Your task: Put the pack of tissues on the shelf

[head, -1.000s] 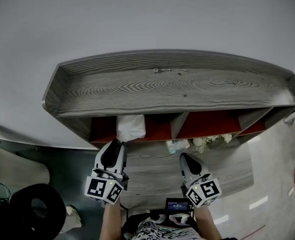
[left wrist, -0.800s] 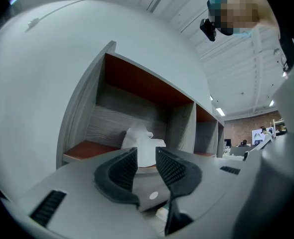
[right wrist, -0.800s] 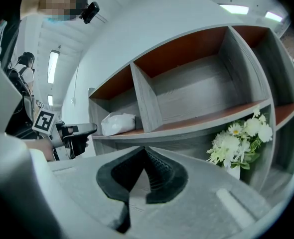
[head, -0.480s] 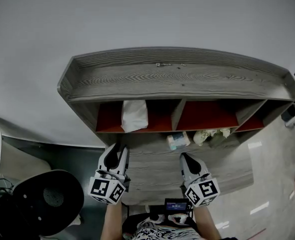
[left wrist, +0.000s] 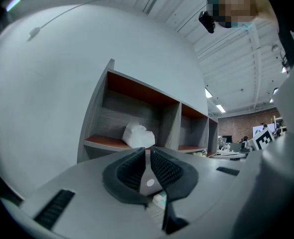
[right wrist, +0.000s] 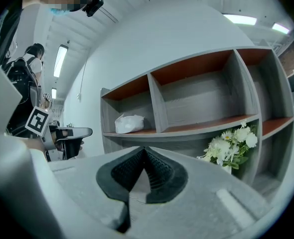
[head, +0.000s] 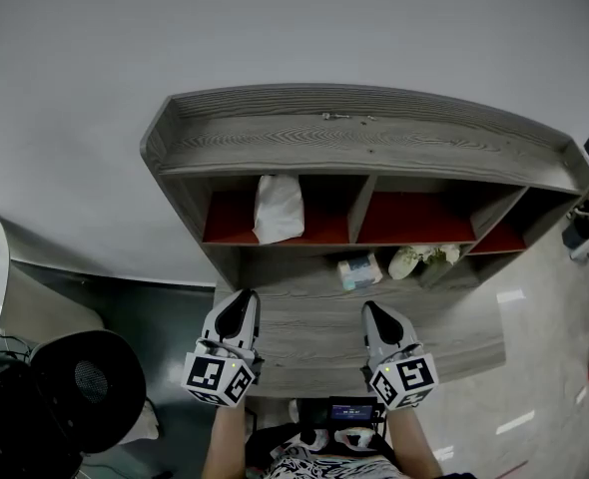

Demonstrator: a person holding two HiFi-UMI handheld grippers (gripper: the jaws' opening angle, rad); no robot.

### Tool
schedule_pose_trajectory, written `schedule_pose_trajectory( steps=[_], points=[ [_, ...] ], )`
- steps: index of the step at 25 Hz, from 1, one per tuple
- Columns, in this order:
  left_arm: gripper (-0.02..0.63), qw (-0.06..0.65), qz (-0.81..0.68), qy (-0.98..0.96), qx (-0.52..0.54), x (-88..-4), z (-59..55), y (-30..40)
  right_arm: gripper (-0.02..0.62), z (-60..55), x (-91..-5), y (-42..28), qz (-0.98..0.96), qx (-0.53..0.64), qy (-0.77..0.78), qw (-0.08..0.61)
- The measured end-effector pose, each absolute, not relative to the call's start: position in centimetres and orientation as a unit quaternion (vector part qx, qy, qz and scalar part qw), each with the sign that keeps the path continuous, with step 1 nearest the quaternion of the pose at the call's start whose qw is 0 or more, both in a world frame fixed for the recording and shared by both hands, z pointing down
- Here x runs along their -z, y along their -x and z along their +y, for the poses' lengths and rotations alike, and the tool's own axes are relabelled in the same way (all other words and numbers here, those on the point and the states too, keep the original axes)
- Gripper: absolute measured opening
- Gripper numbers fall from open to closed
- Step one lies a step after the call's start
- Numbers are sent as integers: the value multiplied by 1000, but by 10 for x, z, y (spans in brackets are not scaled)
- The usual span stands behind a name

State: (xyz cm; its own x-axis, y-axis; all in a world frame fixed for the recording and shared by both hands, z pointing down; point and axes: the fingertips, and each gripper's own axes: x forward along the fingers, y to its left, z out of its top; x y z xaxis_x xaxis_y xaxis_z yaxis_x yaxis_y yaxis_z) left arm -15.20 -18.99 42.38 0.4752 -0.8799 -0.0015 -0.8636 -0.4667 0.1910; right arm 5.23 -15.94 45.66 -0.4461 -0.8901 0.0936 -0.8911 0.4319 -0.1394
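Note:
The white pack of tissues (head: 279,209) lies in the left red-floored compartment of the grey wooden shelf (head: 364,158). It also shows as a white bundle (left wrist: 138,135) in the left gripper view and the pack (right wrist: 129,123) in the right gripper view. My left gripper (head: 237,310) hangs below and in front of that compartment, well apart from the pack, jaws shut and empty (left wrist: 148,158). My right gripper (head: 378,319) is level with it at the right, also shut with nothing held (right wrist: 145,166).
A small pale box (head: 358,270) and white flowers (head: 420,257) sit on the desk surface (head: 314,337) below the compartments; the flowers (right wrist: 232,146) appear at the right. A black office chair (head: 85,387) stands at the lower left. The grey wall rises behind the shelf.
Both grippers have drawn back from the shelf and lie lower in the view. The tissue pack stays in the left compartment. The chair has shifted at lower left.

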Motion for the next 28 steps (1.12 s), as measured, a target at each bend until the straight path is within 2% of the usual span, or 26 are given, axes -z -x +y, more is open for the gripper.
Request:
schedule_pose_trajectory(
  steps=[9, 28],
  points=[
    [8, 82, -508, -857, 24, -430, -170, 153, 5, -142, -456, -47, -843, -83, -531, 6],
    [8, 89, -493, -865, 23, -434, -162, 147, 4, -135, -456, -46, -842, -71, -534, 20]
  ],
)
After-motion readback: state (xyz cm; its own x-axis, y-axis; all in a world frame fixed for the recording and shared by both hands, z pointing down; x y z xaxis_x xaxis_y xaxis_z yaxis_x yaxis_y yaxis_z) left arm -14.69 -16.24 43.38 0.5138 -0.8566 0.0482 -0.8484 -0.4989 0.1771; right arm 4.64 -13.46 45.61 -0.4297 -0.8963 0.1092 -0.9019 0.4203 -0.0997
